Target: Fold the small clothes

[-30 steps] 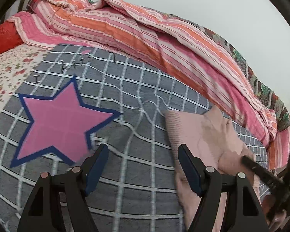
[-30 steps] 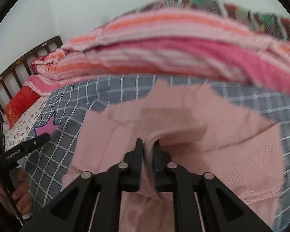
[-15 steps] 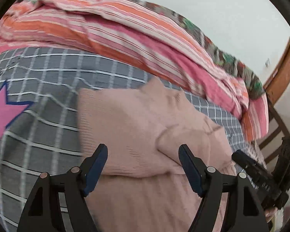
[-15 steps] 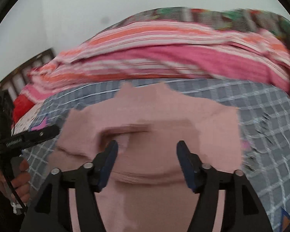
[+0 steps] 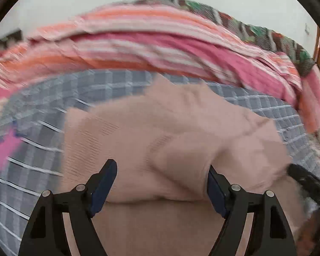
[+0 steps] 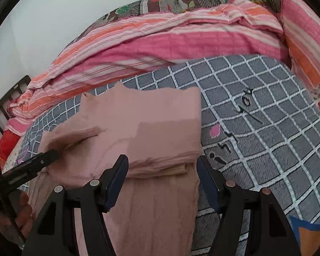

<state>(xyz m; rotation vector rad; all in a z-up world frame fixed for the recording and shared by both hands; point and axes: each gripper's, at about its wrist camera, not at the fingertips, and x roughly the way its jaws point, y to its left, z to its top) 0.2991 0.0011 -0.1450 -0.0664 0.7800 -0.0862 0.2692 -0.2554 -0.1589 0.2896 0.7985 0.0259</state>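
A dusty-pink knit garment (image 5: 160, 132) lies partly folded on the grey checked blanket (image 5: 42, 140). Its far part is doubled over the near part, with a fold ridge across the middle (image 6: 160, 166). My left gripper (image 5: 162, 179) is open and empty, hovering over the garment's near half. My right gripper (image 6: 162, 168) is open and empty, straddling the fold ridge near the garment's right edge. The left gripper also shows in the right wrist view (image 6: 32, 162) at the garment's left side. The left wrist view is motion-blurred.
A bunched pink-and-orange striped quilt (image 6: 160, 42) lies along the far side of the bed against a white wall. A pink star patch (image 5: 4, 151) is on the blanket to the left. A wooden headboard (image 6: 10, 93) stands at far left.
My right gripper opened, let go of the pink garment and shifted to its right side. My left gripper swung right from the star patch to over the garment, staying open.
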